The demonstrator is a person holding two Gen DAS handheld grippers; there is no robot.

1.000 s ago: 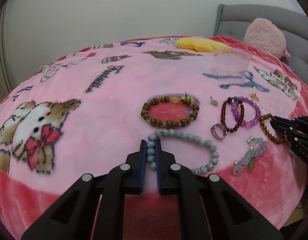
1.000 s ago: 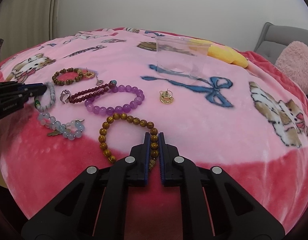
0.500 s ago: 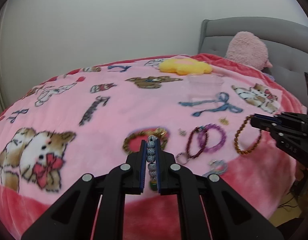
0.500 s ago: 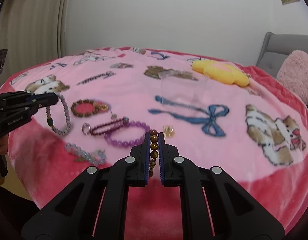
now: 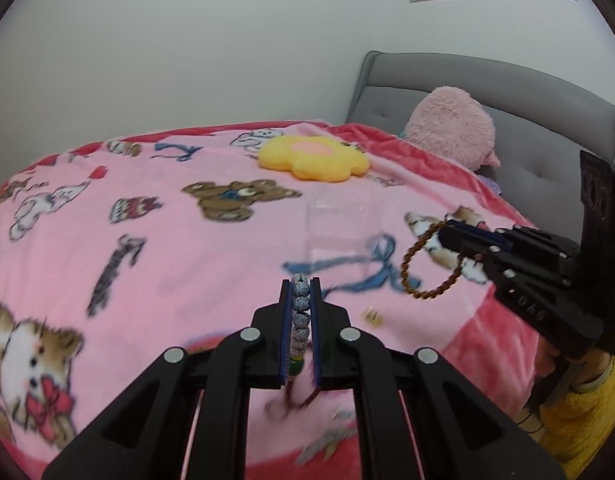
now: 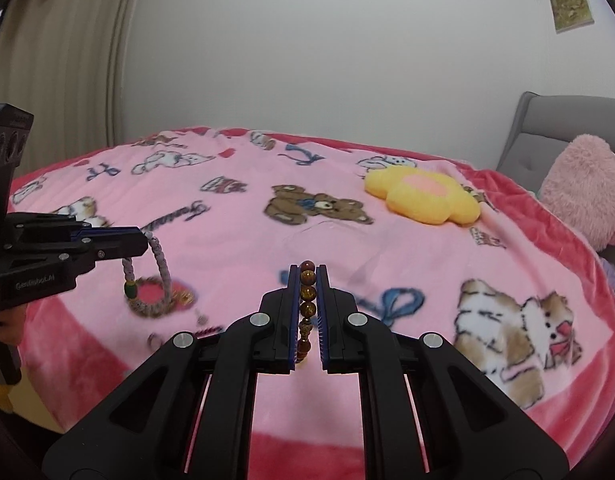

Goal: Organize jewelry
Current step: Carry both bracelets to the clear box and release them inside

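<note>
Both bracelets have come up off the pink blanket [image 5: 187, 240] since the earlier frames, where they lay among the other jewelry; now each hangs in the air. In the left wrist view the left gripper [image 5: 300, 292] is pinched narrow on the grey speckled bracelet [image 5: 300, 312], several beads stacked in line between its blue pads. From the right wrist view the same bracelet's loop dangles below the left gripper's tips, above the green-bead bracelet [image 6: 157, 294] lying on the blanket at the near left. The right gripper [image 6: 308, 280] is likewise closed down to bead width on the brown bead bracelet [image 6: 307, 304], whose loop hangs free toward the far right in the left wrist view.

Both bracelets look light and limp: strung beads that sag and probably swing with any quick motion. Round, glossy beads may roll or slip between flat pads, so a hold across a run of beads, as here, seems safer than a pinch on one. A clear container [image 5: 335, 224] sits further back on the blanket, near the yellow flower cushion [image 5: 313, 156], and is a likely destination.
</note>
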